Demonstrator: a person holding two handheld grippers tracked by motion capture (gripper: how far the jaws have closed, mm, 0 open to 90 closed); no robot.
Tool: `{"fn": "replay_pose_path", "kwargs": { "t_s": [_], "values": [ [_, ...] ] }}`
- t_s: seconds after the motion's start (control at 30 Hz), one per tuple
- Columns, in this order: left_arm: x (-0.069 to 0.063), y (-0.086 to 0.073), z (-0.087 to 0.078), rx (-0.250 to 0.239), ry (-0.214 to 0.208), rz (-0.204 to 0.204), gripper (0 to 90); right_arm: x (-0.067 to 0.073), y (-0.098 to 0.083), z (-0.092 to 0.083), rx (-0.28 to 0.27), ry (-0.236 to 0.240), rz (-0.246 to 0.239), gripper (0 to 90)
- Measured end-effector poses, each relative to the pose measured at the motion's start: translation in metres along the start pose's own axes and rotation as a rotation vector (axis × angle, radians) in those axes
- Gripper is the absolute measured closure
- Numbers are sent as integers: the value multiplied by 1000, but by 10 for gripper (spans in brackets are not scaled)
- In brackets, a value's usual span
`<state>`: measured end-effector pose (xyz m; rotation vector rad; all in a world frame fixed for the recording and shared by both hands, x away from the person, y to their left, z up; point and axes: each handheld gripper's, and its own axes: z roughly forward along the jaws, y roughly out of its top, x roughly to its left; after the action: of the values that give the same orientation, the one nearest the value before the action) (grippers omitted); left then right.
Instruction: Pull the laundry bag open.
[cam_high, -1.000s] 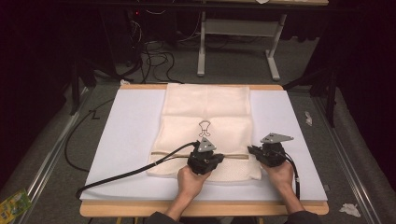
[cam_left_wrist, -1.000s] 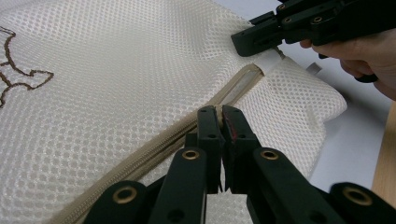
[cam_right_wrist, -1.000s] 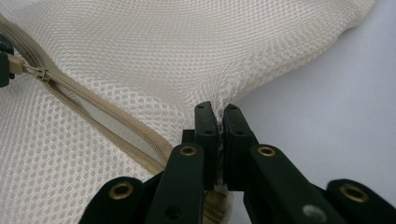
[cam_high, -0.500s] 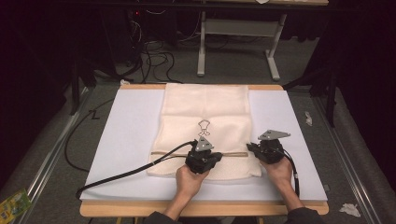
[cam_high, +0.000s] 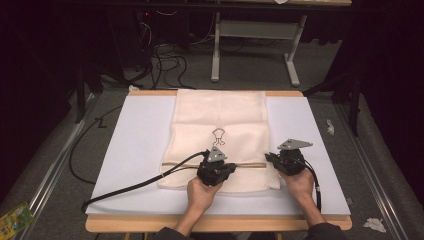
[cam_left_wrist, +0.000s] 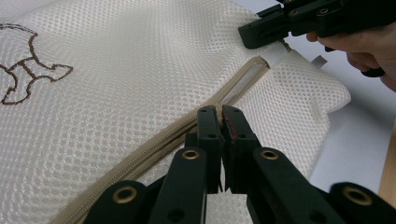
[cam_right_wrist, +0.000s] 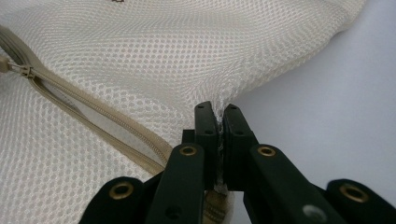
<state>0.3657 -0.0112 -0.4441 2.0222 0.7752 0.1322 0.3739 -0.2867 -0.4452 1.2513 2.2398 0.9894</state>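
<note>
A cream mesh bag (cam_high: 220, 115) with a brown embroidered figure (cam_high: 218, 135) lies flat on the white board. A tan zipper (cam_high: 252, 164) runs across its near part. My left gripper (cam_high: 230, 168) is shut on the zipper pull (cam_left_wrist: 218, 114), midway along the zipper. My right gripper (cam_high: 269, 158) is shut on the bag's mesh (cam_right_wrist: 217, 119) at the zipper's right end. In the right gripper view the zipper slider (cam_right_wrist: 19, 70) sits far left, and the zipper (cam_right_wrist: 107, 126) gapes open between it and my jaws. The left gripper view shows the right gripper (cam_left_wrist: 261, 32) pinching the bag's corner.
The white board (cam_high: 135, 145) lies on a wooden table (cam_high: 150, 224). The left gripper's black cable (cam_high: 135, 186) trails off to the near left. Behind the table stand a desk frame (cam_high: 252, 35) and floor cables (cam_high: 165, 60). Paper scraps (cam_high: 330, 126) lie at the right.
My left gripper has shifted slightly left along the zipper with the pull in it. The right gripper has held its place on the bag's corner.
</note>
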Motion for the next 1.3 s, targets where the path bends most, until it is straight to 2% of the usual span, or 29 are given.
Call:
{"fn": "replay_pose_path", "kwargs": {
  "t_s": [0.2,0.33,0.47,0.8,1.3],
  "values": [
    [0,1,-5,-3,5,6,870,0,-2,-1,-8,6,8,878],
    [1,1,-7,-10,5,7,870,1,-1,-2,-17,9,-6,878],
    [2,-2,-6,-11,-1,-6,870,1,-3,-1,-10,11,7,878],
    [5,-1,-17,-22,16,-2,870,1,-2,-2,-18,6,9,878],
    [7,-4,-16,-22,8,-9,870,0,-3,-1,-14,7,5,878]
  ]
}}
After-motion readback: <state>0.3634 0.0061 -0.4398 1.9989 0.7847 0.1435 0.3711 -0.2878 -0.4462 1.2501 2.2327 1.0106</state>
